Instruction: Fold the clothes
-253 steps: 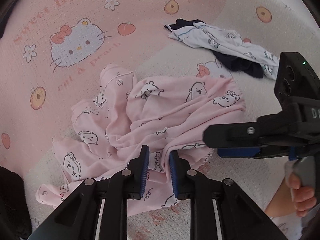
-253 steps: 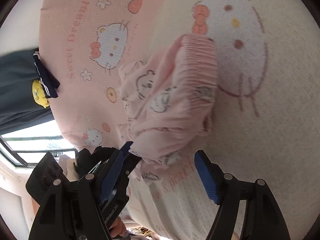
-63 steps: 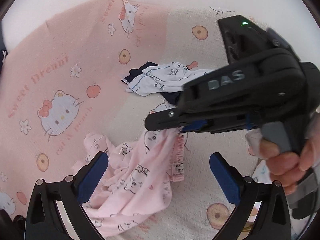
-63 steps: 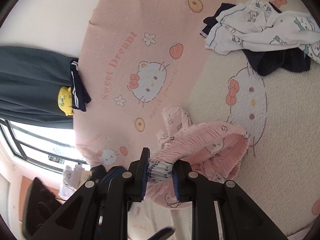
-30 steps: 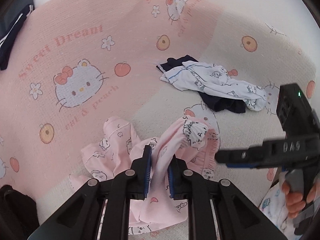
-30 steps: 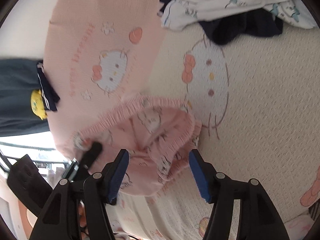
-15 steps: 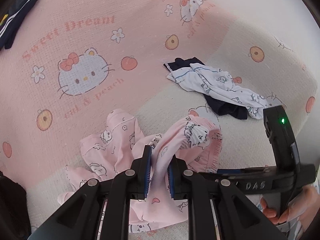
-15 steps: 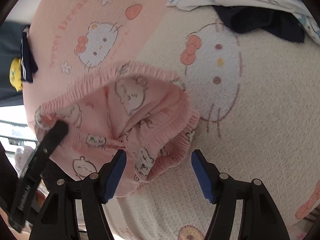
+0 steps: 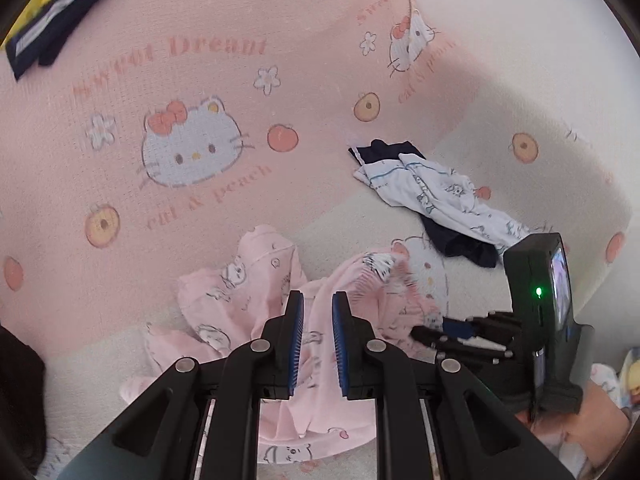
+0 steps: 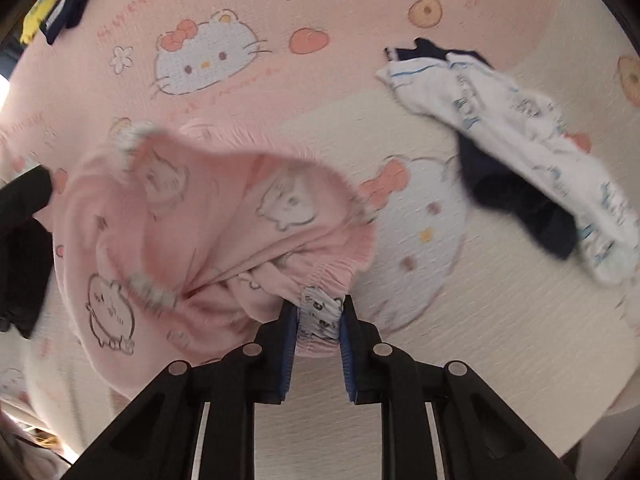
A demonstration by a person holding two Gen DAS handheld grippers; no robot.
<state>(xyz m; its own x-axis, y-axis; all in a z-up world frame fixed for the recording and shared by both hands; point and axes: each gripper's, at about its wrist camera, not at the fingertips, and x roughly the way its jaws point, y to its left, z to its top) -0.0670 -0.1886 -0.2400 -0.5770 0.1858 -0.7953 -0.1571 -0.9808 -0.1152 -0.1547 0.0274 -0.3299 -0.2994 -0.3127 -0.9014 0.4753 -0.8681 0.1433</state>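
A: Where are the pink trousers (image 9: 256,300)?

B: Bunched on the blanket (image 9: 200,80), just below its big cat face. The left gripper (image 9: 317,320) is pinched on a pink fold; the right gripper (image 10: 318,316) clamps the elastic waistband, lifted

A: Folded at all?

B: No flat fold shows. The white garment (image 9: 436,192), right of the cat face, lies crumpled too, so folding remains
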